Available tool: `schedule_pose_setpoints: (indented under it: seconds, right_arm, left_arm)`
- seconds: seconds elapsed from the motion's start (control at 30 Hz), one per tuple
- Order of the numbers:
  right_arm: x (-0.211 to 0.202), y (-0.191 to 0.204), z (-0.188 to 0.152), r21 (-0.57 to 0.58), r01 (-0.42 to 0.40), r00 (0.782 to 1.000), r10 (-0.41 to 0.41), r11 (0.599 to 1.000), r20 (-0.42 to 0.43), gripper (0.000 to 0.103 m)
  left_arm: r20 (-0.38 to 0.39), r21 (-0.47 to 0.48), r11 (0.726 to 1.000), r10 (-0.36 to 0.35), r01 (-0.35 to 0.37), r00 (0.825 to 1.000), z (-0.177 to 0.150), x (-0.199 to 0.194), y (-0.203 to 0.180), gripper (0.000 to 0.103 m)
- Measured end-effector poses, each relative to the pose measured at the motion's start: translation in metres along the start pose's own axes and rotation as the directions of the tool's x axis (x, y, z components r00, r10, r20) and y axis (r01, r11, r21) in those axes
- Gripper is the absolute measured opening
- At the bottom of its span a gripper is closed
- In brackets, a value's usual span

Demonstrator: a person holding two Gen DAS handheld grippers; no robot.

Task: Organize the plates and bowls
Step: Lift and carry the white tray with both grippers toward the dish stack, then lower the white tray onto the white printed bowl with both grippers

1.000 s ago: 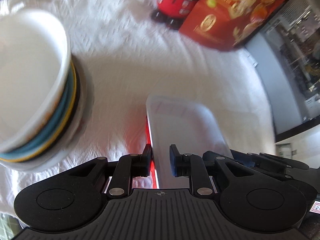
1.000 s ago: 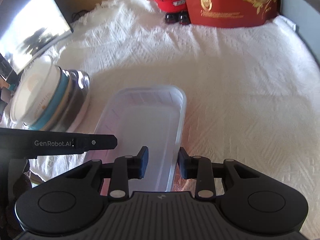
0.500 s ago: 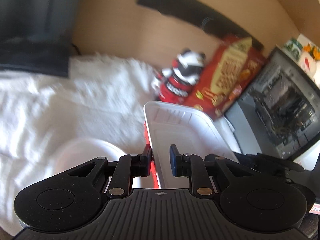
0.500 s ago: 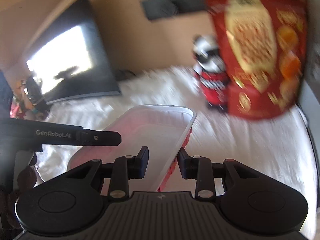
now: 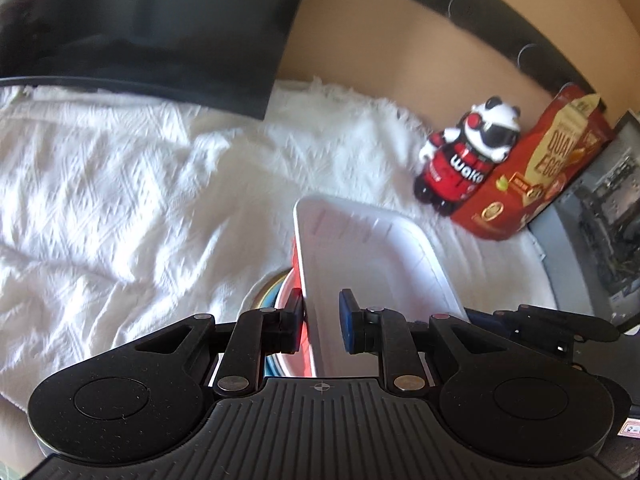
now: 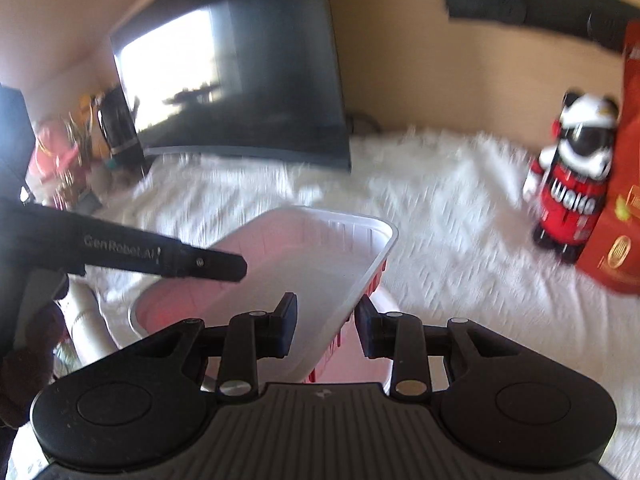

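A white rectangular plastic tray (image 5: 368, 256) with a red underside hangs in the air, held from both long sides. My left gripper (image 5: 322, 320) is shut on its left rim. My right gripper (image 6: 326, 328) is shut on its right rim (image 6: 372, 272). Directly under the tray stands the stack of bowls (image 5: 268, 296), of which only a metal and blue edge shows in the left wrist view. In the right wrist view a pale bowl rim (image 6: 384, 308) peeks out below the tray. The left gripper (image 6: 200, 262) also shows there as a black finger over the tray's left side.
A white textured cloth (image 5: 120, 208) covers the surface. A dark monitor (image 6: 240, 80) stands at the back. A panda-shaped red bottle (image 5: 468, 160) and a red snack box (image 5: 540, 172) stand at the back right. A computer case (image 5: 608, 208) is at the far right.
Both grippers lifted the tray off the cloth and carried it left. The bowl stack, earlier to the tray's left, now sits beneath it. Both views tilted up.
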State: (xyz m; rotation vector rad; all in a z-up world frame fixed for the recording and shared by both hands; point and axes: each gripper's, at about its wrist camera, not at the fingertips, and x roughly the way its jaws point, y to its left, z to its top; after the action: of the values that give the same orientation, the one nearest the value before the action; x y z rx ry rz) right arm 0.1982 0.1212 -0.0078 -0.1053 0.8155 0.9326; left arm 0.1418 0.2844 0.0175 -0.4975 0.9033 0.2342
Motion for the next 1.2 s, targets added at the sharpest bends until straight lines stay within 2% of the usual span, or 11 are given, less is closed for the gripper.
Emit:
schedule_pose_setpoints:
  seconds: [0.17, 0.47, 0.67, 0.83, 1.2]
  right_arm:
    - [0.015, 0.002, -0.005, 0.02, 0.013, 0.999, -0.012, 1.0, -0.046, 0.032]
    - [0.02, -0.002, 0.012, 0.042, 0.052, 0.998, -0.051, 0.998, -0.032, 0.032]
    - [0.012, -0.002, 0.009, 0.046, 0.057, 0.998, -0.055, 0.997, -0.033, 0.033]
    - [0.013, -0.005, -0.002, 0.058, 0.05, 0.997, -0.046, 0.997, -0.065, 0.033]
    - [0.021, -0.007, -0.005, 0.066, 0.041, 0.996, -0.036, 0.997, -0.076, 0.036]
  left_arm:
    - [-0.021, -0.009, 1.0, -0.015, 0.015, 1.0, 0.0, 0.012, 0.009, 0.02]
    - [-0.04, -0.039, 0.996, -0.085, 0.083, 0.996, 0.011, 0.023, 0.017, 0.02]
    - [-0.064, -0.034, 0.995, -0.1, 0.098, 0.993, 0.008, 0.024, 0.016, 0.02]
    - [-0.103, -0.044, 0.993, -0.111, 0.107, 0.988, -0.001, 0.031, 0.018, 0.02]
    - [-0.116, -0.098, 0.987, -0.135, 0.124, 0.984, 0.002, 0.045, 0.03, 0.02]
